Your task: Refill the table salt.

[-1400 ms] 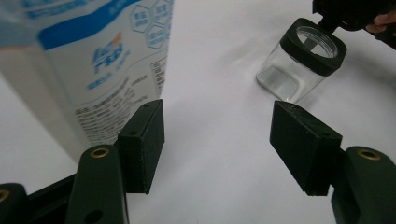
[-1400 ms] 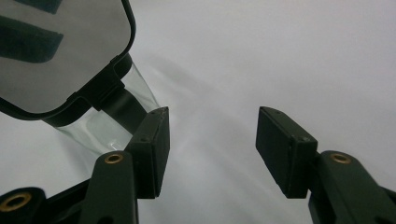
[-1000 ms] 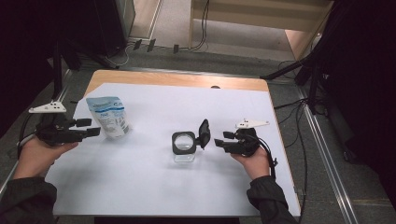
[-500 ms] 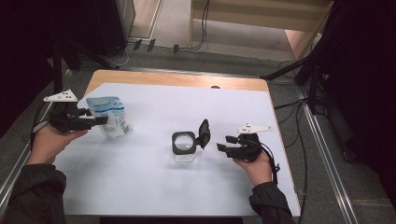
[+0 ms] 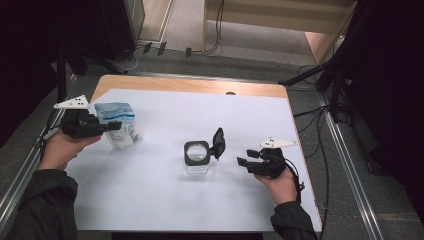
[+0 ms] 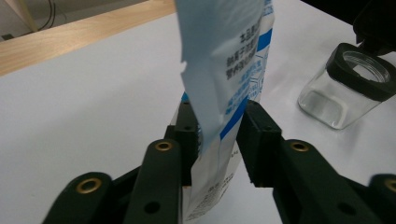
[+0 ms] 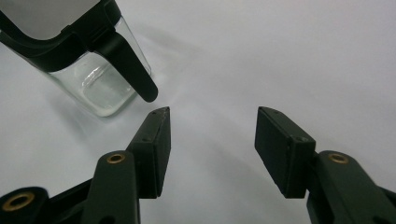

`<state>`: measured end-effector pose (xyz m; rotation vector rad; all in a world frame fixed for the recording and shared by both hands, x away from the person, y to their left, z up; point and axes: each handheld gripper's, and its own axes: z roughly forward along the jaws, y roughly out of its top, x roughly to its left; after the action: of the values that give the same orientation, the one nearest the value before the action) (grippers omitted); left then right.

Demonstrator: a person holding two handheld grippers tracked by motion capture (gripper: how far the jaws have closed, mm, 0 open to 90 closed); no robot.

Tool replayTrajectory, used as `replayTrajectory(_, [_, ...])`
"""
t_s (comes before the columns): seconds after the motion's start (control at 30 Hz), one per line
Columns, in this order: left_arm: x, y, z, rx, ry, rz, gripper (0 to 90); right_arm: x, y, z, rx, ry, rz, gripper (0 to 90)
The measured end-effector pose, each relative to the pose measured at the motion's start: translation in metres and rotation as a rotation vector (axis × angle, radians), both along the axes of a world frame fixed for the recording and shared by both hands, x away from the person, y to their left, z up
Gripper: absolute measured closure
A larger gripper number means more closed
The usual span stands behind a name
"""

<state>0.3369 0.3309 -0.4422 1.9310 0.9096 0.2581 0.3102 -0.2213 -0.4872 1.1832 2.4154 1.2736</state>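
1. Left gripper [image 5: 114, 126] sits at the left side of the desk [image 5: 150, 200], its jaws around the lower part of an upright blue-and-white pouch [image 5: 119, 125]; they have just been closing on it.
2. Seen in the left gripper view, the pouch [image 6: 224, 93] stands between the two black pads [image 6: 189, 135]. One pad touches the pouch's edge, the other lies right against its blue-striped side, and the pouch bends slightly between them.
3. Printed text runs down the pouch's face, too small to read, and its torn top edge leans a little to one side.
4. Right gripper [image 5: 243, 162] rests low over the white desk near the right edge, held in the person's right hand [image 5: 280, 185]. Its jaws stand partly apart with nothing between them, and bare desk shows in the gap in the right gripper view [image 7: 212, 135].
5. A small square glass jar [image 5: 197, 160] stands near the middle of the desk, just beside the right gripper's tips and well apart from the pouch. It has a black collar and a black lid [image 5: 218, 143] flipped open, upright on the side toward the right gripper.
6. Closer up in the right gripper view, the jar [image 7: 95, 86] is clear, and a black tab [image 7: 133, 70] hangs down its side, close to one pad without touching it.
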Motion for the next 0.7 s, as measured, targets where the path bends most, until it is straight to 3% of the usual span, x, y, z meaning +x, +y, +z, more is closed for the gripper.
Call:
replayTrajectory(0.2, [-0.001,-0.001,0.000,0.007,0.001,0.005,84.9,0.000,0.004,-0.001,-0.006,0.002,0.012,47.1])
replayTrajectory(0.27, [-0.002,-0.002,0.001,0.003,0.014,0.020,88.2,0.001,0.005,-0.001,0.001,0.001,0.020,47.1])
replayTrajectory(0.3, [-0.002,-0.002,0.003,-0.003,0.044,0.026,90.0,0.001,0.006,-0.002,0.001,0.001,0.023,47.1])
replayTrajectory(0.53, [-0.003,-0.010,0.007,-0.017,0.072,0.071,90.0,0.001,0.009,0.001,0.041,0.015,0.026,47.2])
replayTrajectory(0.7, [-0.003,-0.015,0.011,-0.061,0.098,0.070,90.0,0.000,0.010,0.003,0.043,0.007,0.030,47.3])
